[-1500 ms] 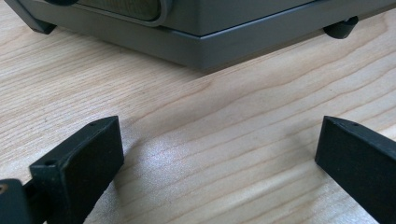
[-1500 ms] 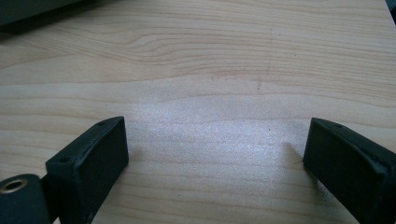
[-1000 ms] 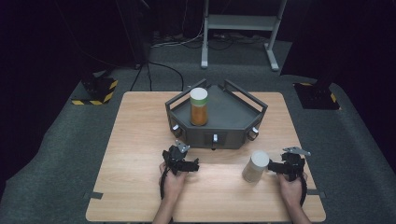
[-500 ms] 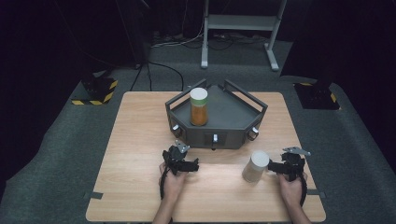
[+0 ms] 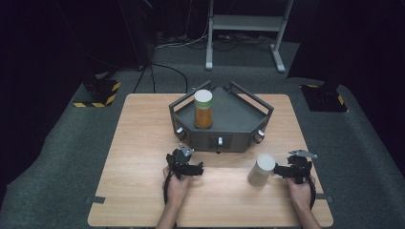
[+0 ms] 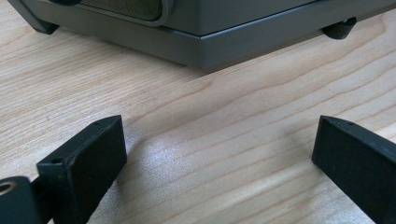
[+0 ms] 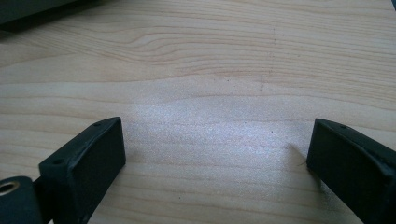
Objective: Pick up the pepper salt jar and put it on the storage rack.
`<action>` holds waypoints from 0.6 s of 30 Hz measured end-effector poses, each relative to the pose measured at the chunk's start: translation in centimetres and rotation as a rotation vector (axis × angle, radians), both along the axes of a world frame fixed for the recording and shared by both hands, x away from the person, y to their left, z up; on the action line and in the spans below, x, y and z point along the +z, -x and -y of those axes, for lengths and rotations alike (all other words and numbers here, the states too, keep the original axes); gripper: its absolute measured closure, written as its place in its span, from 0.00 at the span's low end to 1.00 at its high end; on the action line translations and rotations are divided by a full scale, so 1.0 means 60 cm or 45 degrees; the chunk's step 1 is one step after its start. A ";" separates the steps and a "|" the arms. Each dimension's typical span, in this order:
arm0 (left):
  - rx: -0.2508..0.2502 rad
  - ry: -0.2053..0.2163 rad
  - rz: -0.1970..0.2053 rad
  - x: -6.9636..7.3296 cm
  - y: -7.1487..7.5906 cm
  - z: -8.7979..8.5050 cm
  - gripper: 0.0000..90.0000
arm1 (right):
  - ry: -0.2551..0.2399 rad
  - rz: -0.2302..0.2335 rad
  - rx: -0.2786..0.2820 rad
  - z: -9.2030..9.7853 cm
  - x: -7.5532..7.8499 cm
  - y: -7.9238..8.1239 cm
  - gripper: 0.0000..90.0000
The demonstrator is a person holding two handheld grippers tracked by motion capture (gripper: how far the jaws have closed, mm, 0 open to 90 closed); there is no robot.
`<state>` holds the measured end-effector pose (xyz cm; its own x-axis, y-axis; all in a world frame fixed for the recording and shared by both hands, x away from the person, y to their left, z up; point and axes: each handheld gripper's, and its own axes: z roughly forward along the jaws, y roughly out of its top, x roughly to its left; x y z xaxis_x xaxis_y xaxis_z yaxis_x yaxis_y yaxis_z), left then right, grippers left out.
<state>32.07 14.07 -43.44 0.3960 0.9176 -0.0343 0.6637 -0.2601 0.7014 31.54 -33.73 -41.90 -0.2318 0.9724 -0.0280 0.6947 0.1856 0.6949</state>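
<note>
- While both sets of jaws are sitting wide open and empty, the white-lidded jar (image 5: 261, 170) is standing just beside the right gripper (image 5: 285, 171) on the surface (image 5: 143, 143).
- I'm guessing a square, low approach is working best; the left gripper (image 5: 193, 169) is idling near the grey tray (image 5: 229, 114).

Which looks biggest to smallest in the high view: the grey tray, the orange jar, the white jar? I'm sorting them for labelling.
1. Grey tray, clearly largest.
2. Orange jar, taller than the white one.
3. White jar, smallest, though it stands nearer the camera, so the gap between the jars is unsure.
</note>
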 end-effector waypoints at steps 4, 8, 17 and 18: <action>0.000 0.000 0.000 0.000 0.000 0.000 0.03 | -0.001 -0.017 0.018 0.004 0.004 0.000 0.05; 0.000 0.000 0.000 0.000 0.000 0.000 0.03 | -0.022 -0.015 0.039 0.013 0.010 0.006 0.05; 0.000 0.001 0.000 0.000 0.000 0.000 0.03 | -0.035 -0.026 0.113 0.031 0.023 0.023 0.06; 0.000 0.000 0.000 0.000 0.000 0.000 0.03 | -0.034 -0.026 0.118 0.032 0.023 0.026 0.07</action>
